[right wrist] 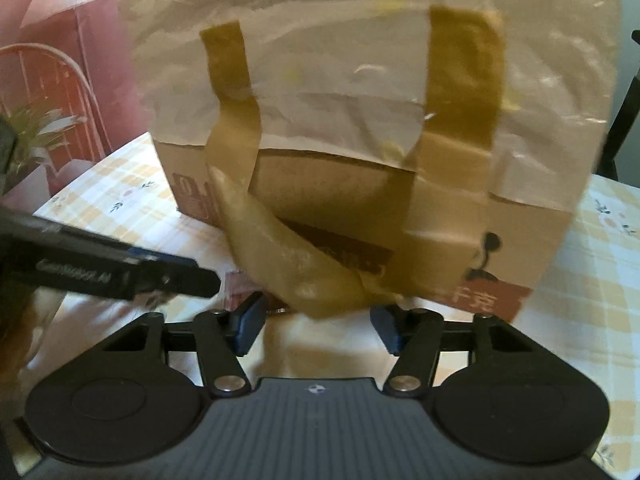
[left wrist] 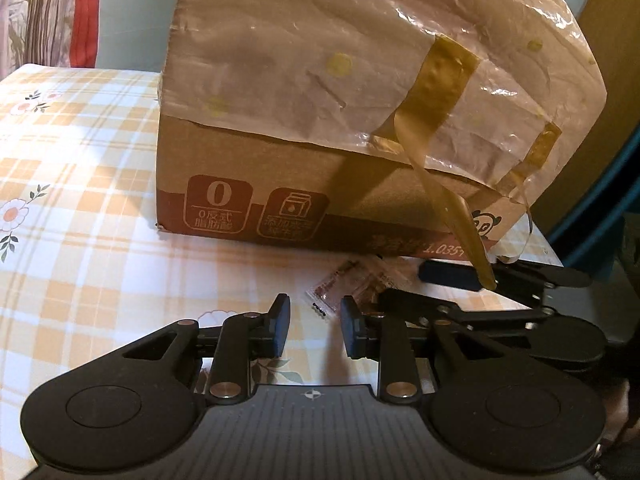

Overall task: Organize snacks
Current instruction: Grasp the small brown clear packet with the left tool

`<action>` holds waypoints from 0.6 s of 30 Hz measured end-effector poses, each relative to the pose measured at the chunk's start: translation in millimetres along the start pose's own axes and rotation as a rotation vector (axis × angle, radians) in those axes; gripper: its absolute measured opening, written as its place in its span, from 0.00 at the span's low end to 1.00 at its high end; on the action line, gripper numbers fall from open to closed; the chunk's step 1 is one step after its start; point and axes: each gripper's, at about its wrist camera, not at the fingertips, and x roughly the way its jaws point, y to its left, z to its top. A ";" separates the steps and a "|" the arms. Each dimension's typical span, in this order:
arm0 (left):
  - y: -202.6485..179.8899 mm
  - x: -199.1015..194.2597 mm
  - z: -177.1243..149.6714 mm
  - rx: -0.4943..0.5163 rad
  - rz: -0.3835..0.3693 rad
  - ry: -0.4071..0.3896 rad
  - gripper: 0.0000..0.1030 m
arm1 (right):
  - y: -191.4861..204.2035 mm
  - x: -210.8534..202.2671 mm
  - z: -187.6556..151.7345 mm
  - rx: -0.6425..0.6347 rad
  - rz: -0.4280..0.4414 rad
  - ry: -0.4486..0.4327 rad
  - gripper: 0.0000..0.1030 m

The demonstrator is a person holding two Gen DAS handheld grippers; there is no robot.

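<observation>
A small clear snack packet [left wrist: 325, 295] lies flat on the checked tablecloth [left wrist: 80, 216], just ahead of the left gripper [left wrist: 315, 328] and close beneath the front wall of a cardboard box [left wrist: 280, 184]. The left jaws stand apart with nothing between them, the packet just beyond their tips. The right gripper [right wrist: 318, 326], arriving from the packet's other side, also has its jaws apart; a loose strip of brown tape [right wrist: 280, 256] dangles between them, but the pads do not appear to press it, though motion blur leaves that uncertain.

The packet looks light, thin and crinkly, likely slippery in its film; lying flat, it offers little to pinch, so a raised sealed edge seems the best place to grip. Its contents may crush under a hard squeeze.

Obstacles crowd the spot: the box, draped in a wrinkled plastic sheet [left wrist: 360, 40], stands right behind, curling tape ends hang down over the approach and could stick to the pads, and the two grippers work near each other.
</observation>
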 end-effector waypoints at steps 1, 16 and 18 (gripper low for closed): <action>-2.1 5.6 -1.0 -0.004 -0.001 -0.001 0.28 | 1.0 3.8 0.8 -0.003 -0.003 0.000 0.56; -24.7 -6.8 -24.6 0.028 0.017 0.004 0.28 | 15.6 -12.3 -17.6 -0.003 0.050 0.022 0.03; -29.3 -9.2 -29.5 0.034 0.017 0.003 0.28 | 16.9 -17.0 -20.6 0.013 0.051 0.029 0.02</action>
